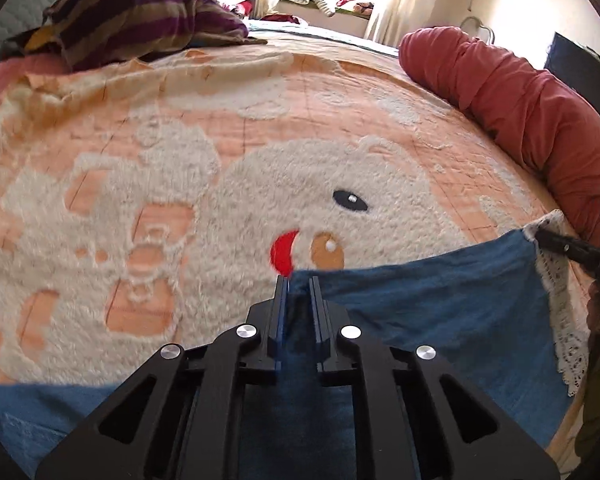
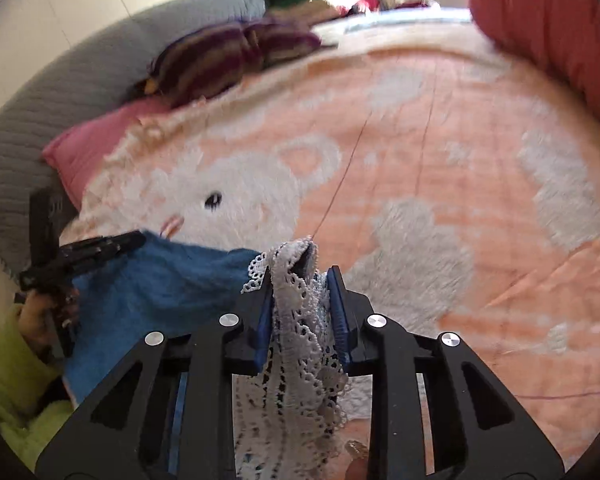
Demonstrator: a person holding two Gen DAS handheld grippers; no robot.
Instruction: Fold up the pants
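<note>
Blue denim pants (image 1: 440,312) with a white lace hem (image 1: 560,312) hang stretched between my two grippers above an orange and white bear blanket (image 1: 180,140). My left gripper (image 1: 299,282) is shut on the pants' upper edge at one corner. My right gripper (image 2: 300,276) is shut on the lace hem (image 2: 296,320) and the denim behind it at the other corner. The right gripper's finger shows in the left wrist view (image 1: 568,246). The left gripper shows in the right wrist view (image 2: 100,248), gripping the blue cloth (image 2: 160,284).
A rolled red quilt (image 1: 520,104) lies along the bed's right edge. A purple and brown striped cloth (image 1: 140,20) and a pink pillow (image 2: 96,140) lie at the left. A grey padded headboard (image 2: 40,100) stands behind. Clothes pile by the window (image 1: 332,0).
</note>
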